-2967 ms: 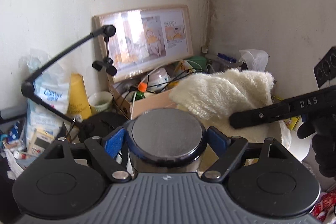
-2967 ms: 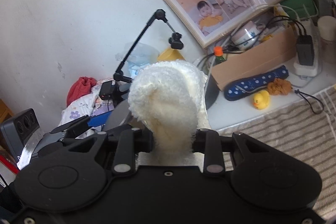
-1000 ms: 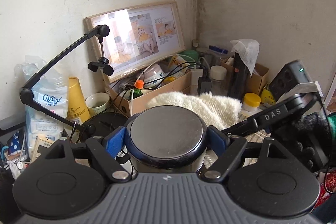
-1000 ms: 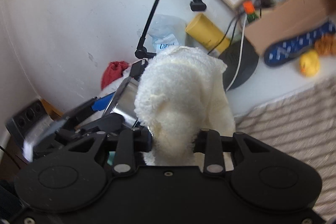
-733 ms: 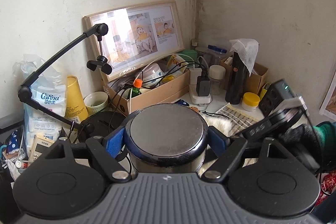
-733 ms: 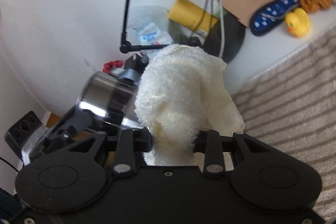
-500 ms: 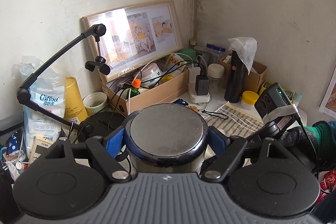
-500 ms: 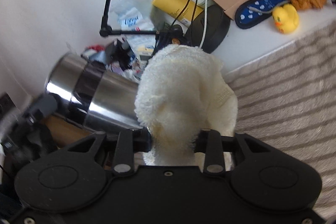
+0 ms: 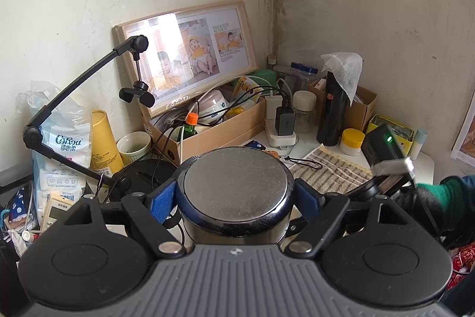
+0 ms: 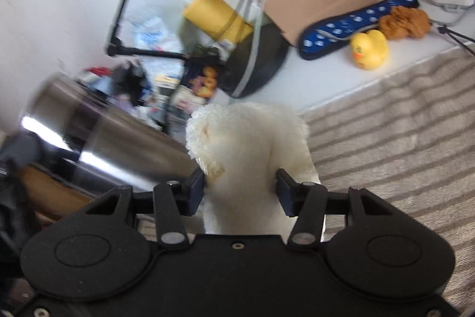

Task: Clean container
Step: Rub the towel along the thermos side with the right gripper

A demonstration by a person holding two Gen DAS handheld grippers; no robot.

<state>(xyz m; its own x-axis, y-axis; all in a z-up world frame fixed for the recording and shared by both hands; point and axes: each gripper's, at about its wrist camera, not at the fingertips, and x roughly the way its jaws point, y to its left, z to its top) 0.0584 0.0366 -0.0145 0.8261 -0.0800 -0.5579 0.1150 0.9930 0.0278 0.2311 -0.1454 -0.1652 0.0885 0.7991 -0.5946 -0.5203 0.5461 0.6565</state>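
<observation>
So, quick rundown:
Left gripper (image 9: 236, 195): clamped on the steel container (image 9: 236, 192), blue pads squeezing both sides, flat metal end facing the camera.
Right gripper (image 10: 240, 189): jaws have just been opening, fluffy white cloth (image 10: 249, 144) sits between them, pads look like they're barely brushing it now, not squeezing.
Container from the right wrist view: tilted, blurry, just left of the cloth (image 10: 98, 135).
Under the cloth: striped mat (image 10: 394, 132).
Further out: rubber duck (image 10: 369, 49), cardboard box (image 9: 219, 132), framed baby photos (image 9: 187, 55) leaning on the wall.
</observation>
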